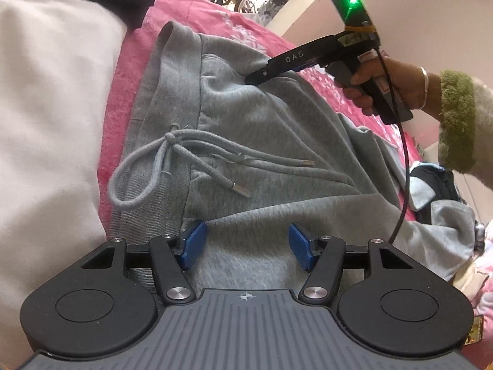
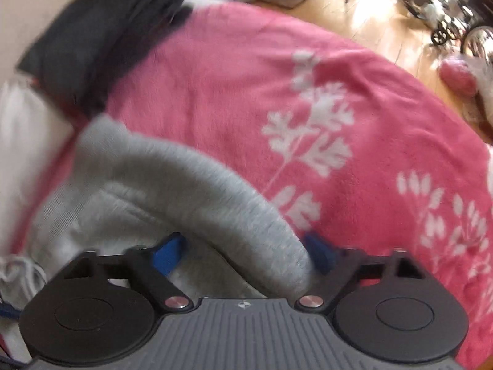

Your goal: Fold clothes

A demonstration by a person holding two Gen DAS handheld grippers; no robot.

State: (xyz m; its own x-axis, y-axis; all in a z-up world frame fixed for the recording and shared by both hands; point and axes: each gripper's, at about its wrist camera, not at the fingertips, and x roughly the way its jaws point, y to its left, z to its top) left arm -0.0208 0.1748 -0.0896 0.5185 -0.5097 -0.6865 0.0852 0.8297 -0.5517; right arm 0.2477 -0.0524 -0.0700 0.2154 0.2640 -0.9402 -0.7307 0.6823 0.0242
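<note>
Left gripper (image 1: 246, 245) fingers wide apart, holding nothing, hovering over the near part of the grey sweatpants (image 1: 246, 129). Right gripper (image 2: 246, 254) also wide, waistband edge (image 2: 215, 191) between its pads, not pinched. Sweatpants lie rumpled on the pink blanket (image 2: 246, 77). Risk: loose drawstring (image 1: 172, 157) snagging, or grabbing one layer only, skewing the fold.

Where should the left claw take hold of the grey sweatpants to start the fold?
Probably the ribbed waistband, at its near corner just left of the open left claw. It is the thickest, firmest edge and lies flat on the pink blanket. Come in low from the near side, clear of the loose drawstring.
</note>
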